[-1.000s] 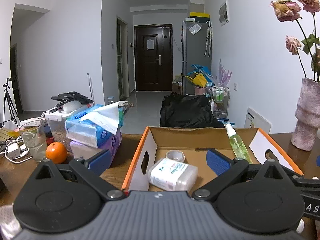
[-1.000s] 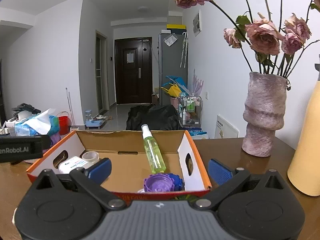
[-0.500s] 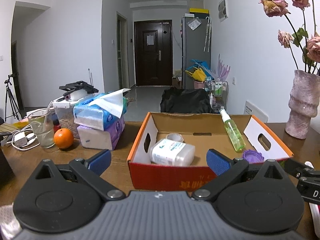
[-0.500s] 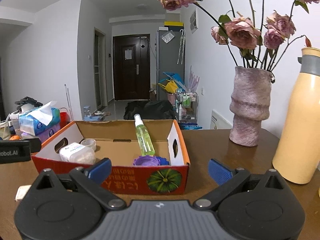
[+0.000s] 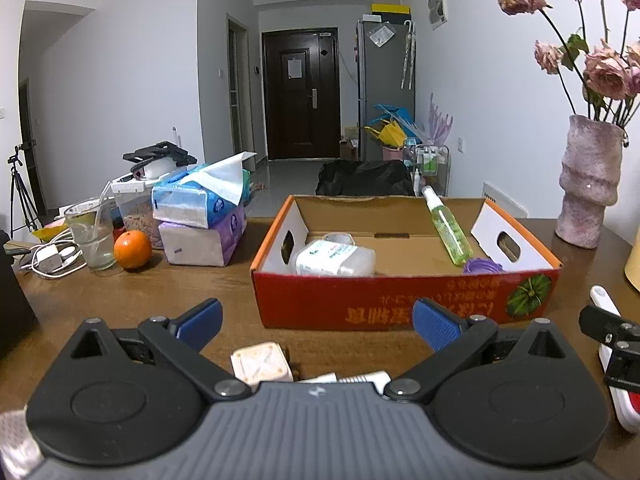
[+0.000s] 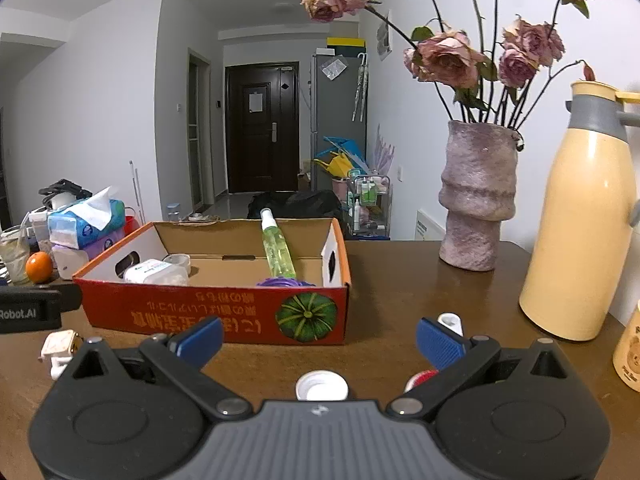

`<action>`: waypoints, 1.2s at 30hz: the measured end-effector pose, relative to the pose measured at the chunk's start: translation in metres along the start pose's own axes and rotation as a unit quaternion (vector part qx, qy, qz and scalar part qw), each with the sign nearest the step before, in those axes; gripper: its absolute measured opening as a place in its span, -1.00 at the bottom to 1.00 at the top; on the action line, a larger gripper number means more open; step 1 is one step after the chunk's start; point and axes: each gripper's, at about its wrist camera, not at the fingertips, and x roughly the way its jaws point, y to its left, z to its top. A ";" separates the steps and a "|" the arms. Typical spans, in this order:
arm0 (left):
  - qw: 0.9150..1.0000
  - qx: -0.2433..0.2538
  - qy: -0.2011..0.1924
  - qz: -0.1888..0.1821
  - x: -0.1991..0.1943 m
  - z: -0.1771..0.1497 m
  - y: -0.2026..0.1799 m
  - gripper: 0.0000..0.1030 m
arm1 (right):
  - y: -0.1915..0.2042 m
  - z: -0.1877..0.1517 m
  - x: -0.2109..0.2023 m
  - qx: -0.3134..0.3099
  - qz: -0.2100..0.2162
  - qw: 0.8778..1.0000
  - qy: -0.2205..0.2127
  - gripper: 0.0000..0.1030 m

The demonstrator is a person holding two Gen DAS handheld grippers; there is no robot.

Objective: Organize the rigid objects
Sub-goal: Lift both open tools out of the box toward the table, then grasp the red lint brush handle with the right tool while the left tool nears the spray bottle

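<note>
Both grippers' fingers spread wide and empty over the desk [image 5: 120,300]: left gripper [image 5: 316,318] above a cream cube [image 5: 261,363], right gripper [image 6: 318,336] above a white cap [image 6: 322,385], just short of the red cardboard box [image 6: 224,316].

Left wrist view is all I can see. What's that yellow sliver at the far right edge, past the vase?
Observer: A tall yellow thermos jug with a grey collar, upright on the table, right of the vase.
Operator: Anything near the other gripper?
Observer: A white cap lies on the table between the fingers of the open right gripper, untouched.
Operator: Anything beyond the jug?
Observer: A small yellow bottle, cut off by the picture's right edge.
</note>
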 end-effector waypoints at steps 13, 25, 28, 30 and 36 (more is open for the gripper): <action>1.000 0.008 0.018 -0.009 -0.023 -0.025 -0.015 1.00 | -0.026 -0.020 -0.026 -0.005 -0.016 1.000 0.003 1.00; 0.999 -0.005 0.037 -0.012 -0.028 -0.042 -0.027 1.00 | -0.068 -0.033 -0.026 0.007 -0.049 0.999 0.020 1.00; 0.999 -0.010 0.045 -0.010 -0.025 -0.044 -0.029 1.00 | -0.083 -0.036 -0.014 0.022 -0.047 0.998 0.045 0.98; 0.999 -0.010 0.048 -0.009 -0.024 -0.045 -0.032 1.00 | -0.091 -0.037 -0.010 0.034 -0.038 0.997 0.057 0.99; 0.998 -0.005 0.059 -0.007 -0.019 -0.049 -0.043 1.00 | -0.082 -0.047 0.019 0.038 -0.030 0.993 0.108 0.83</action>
